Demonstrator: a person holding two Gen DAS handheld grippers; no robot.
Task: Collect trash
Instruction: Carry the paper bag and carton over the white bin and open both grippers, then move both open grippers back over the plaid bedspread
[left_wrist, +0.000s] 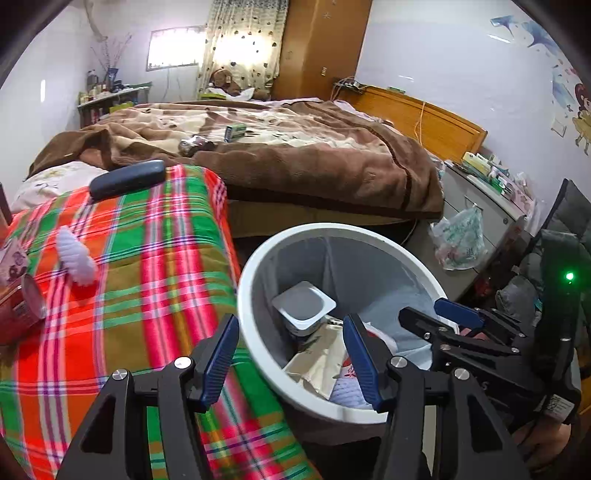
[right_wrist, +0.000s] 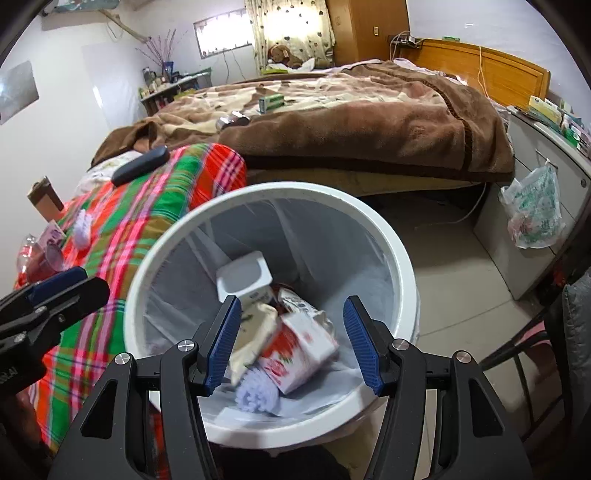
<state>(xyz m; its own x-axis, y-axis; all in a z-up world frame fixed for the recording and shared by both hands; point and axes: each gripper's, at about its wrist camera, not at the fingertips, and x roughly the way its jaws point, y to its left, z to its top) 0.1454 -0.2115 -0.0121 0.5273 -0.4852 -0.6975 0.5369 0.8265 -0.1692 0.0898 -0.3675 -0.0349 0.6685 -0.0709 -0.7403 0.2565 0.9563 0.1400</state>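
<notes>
White plastic bin (right_wrist: 397, 266), lined with a thin clear bag, standing on the tiled floor (right_wrist: 454, 280) just beside the plaid-covered bed. Contents: one empty yoghurt pot (right_wrist: 242, 277), a crumpled red-and-white carton (right_wrist: 299, 343), a beige wrapper (right_wrist: 255, 328), a pale knitted piece (right_wrist: 256, 395).

Right gripper (right_wrist: 291, 341): jaws apart, nothing between them, poised over the bin mouth, probably so that dropped items fall inside.

Left gripper (left_wrist: 291, 358): jaws apart and empty, straddling the bin's near rim beside the plaid cover (left_wrist: 140, 258).

Uncollected, likely trash: a red can (left_wrist: 22, 310) and a white ridged item (left_wrist: 75, 258) on the plaid cover; a small green box (left_wrist: 235, 132) and a shiny wrapper (left_wrist: 195, 144) on the brown blanket (left_wrist: 314, 162).

Room: bedroom with a wooden headboard (left_wrist: 417, 118), a grey cabinet (left_wrist: 480, 206) with a plastic bag (left_wrist: 460, 236) hung on it, and a curtained window (left_wrist: 245, 40).
</notes>
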